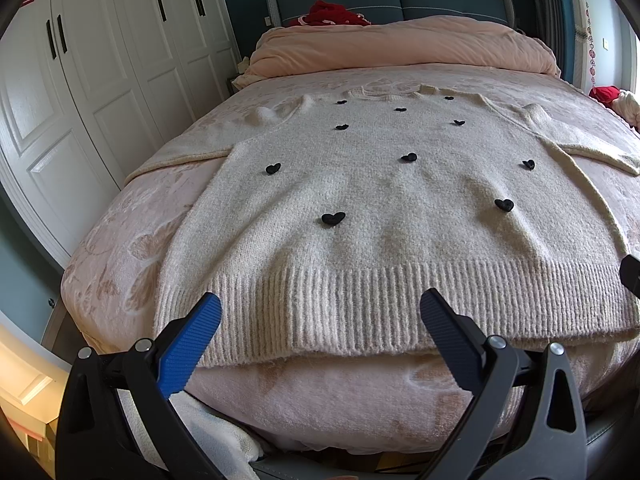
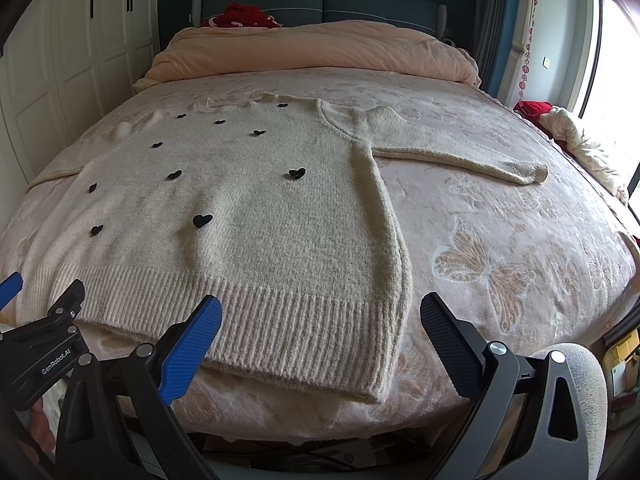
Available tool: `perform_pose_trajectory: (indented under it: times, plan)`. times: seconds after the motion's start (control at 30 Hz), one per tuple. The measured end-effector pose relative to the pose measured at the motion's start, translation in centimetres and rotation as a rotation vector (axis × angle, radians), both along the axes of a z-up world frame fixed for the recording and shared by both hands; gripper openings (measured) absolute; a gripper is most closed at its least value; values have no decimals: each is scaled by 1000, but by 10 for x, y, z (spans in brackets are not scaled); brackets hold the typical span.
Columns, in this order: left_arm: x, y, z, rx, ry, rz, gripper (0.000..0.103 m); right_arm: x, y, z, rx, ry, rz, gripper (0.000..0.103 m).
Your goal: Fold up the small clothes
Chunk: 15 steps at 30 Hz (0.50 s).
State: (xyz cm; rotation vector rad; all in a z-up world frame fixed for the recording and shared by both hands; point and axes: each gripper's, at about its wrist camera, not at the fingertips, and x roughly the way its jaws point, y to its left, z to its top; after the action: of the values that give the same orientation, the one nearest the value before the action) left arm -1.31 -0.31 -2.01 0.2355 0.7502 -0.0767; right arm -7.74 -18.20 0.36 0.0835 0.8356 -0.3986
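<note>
A cream knit sweater [image 1: 380, 208] with several small black hearts lies flat on the bed, ribbed hem toward me, sleeves spread sideways. It also shows in the right wrist view [image 2: 248, 216], with its right sleeve [image 2: 460, 152] stretched out to the right. My left gripper [image 1: 320, 312] is open and empty, hovering just before the left half of the hem. My right gripper [image 2: 320, 312] is open and empty, just before the hem's right corner. The left gripper's body [image 2: 44, 340] shows at the left edge of the right wrist view.
The bed carries a pink blanket with a butterfly pattern [image 2: 500, 272]. A folded pink duvet [image 1: 400, 44] lies at the headboard with red cloth [image 1: 336, 12] behind it. White wardrobe doors [image 1: 80, 80] stand to the left. Crumpled clothes [image 2: 576, 140] lie at the bed's right edge.
</note>
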Motion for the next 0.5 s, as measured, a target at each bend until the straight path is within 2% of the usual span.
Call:
perform_pose_trajectory:
  times: [0.3, 0.43, 0.5]
  plan:
    - [0, 0, 0, -4, 11, 0, 98, 0, 1, -1, 5, -2, 2, 98]
    - [11, 4, -6, -54, 100, 12, 98, 0, -13, 7, -6, -48, 6, 98]
    - [13, 6, -4, -71, 105, 23, 98, 2, -35, 12, -6, -70, -20, 98]
